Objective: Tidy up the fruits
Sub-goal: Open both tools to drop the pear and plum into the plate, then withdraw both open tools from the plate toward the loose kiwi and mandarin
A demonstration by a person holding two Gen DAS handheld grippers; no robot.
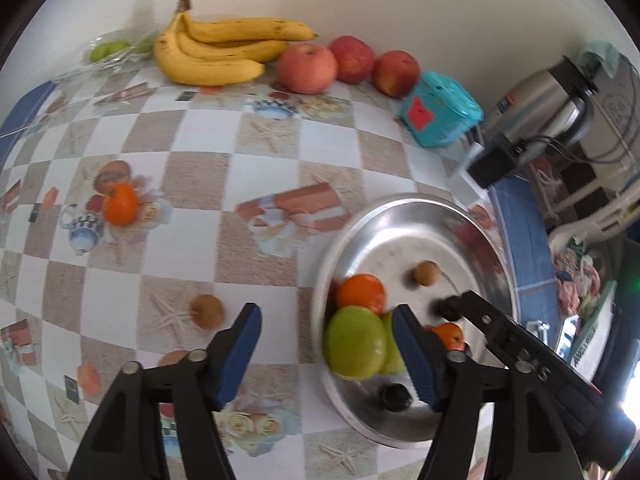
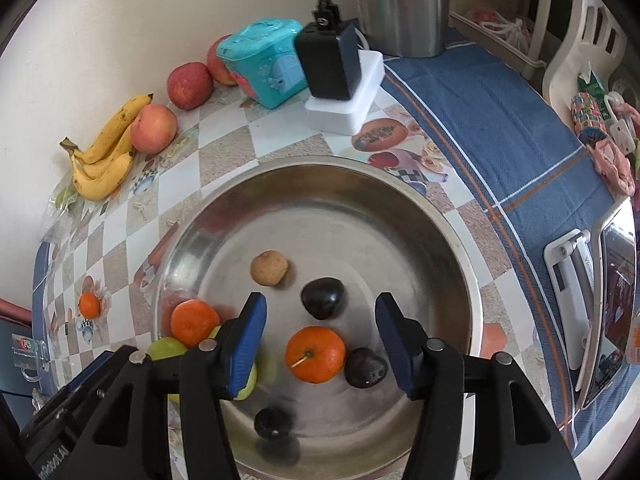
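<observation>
Both the left claw and right claw hang open and empty over the metal bowl, which already holds oranges, green apples and dark plums. Left on the counter: one orange, a small brown fruit, bananas and red apples

Your way across the checked table is mostly free: only one orange and a small brown fruit lie there. The far edge is blocked by bananas, apples and a teal box. Inside the steel bowl, the far half stays bare.
</observation>
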